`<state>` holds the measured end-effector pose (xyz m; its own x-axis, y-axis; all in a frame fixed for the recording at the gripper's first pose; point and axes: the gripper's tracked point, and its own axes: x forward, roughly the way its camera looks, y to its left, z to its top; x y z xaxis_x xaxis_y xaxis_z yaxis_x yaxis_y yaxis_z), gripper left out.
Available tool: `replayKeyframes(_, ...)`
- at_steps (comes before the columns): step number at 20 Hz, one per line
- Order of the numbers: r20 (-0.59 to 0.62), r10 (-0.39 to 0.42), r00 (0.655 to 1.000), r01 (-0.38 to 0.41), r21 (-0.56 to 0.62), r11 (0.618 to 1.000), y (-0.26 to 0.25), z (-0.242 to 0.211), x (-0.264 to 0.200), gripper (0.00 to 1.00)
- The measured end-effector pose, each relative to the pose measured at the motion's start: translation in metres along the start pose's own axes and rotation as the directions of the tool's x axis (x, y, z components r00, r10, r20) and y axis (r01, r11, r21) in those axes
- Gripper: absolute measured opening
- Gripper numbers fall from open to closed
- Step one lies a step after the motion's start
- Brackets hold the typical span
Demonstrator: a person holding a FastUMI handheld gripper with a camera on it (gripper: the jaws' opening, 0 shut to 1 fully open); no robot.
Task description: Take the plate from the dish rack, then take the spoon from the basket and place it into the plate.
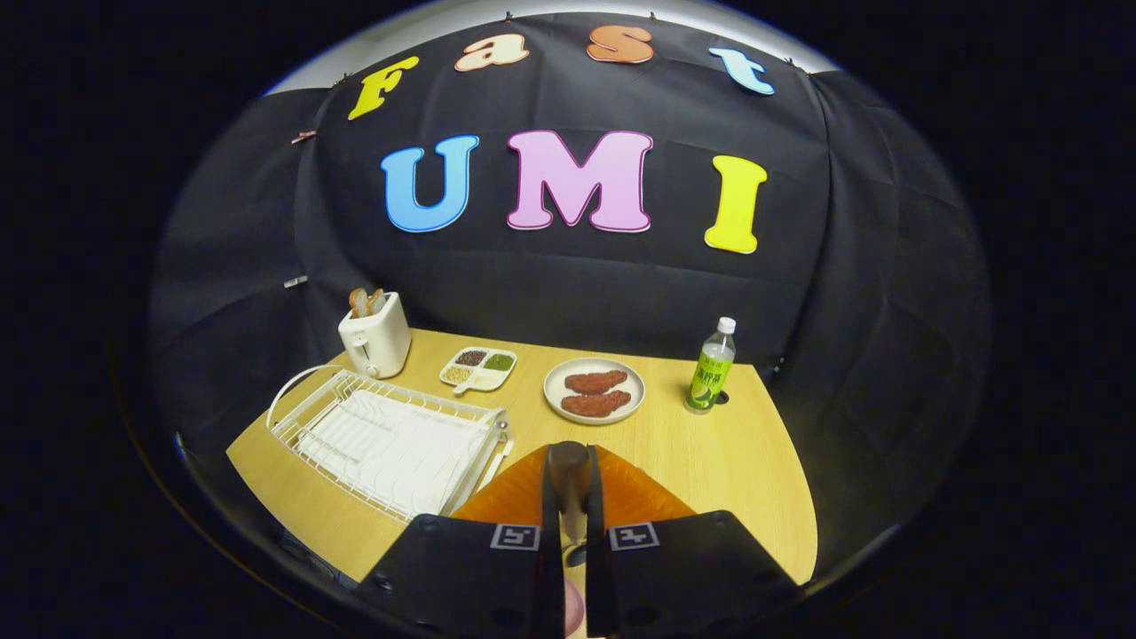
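Gripper (572, 532): pinching the spoon (569, 484), holding it upright.
Orange plate (639, 497): lying on the counter (737, 461), just under the spoon.
Dish rack (390, 439): sitting beside the plate.

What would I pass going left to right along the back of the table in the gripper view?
Toaster with bread in it → divided dish of seeds → plate with two brown patties → green bottle. Nearer, the gripper has its fingers closed on a spoon over an orange plate.
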<state>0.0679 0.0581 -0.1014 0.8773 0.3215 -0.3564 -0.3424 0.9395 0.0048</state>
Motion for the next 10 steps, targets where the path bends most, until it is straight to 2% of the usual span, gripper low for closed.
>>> replayKeyframes(3,-0.032,0.018,0.999,-0.018,0.0,1.0,0.021,-0.037,-0.013,0.13)
replayKeyframes(10,-0.141,-0.041,0.989,0.013,-0.188,0.982,0.045,-0.124,-0.01,0.14)
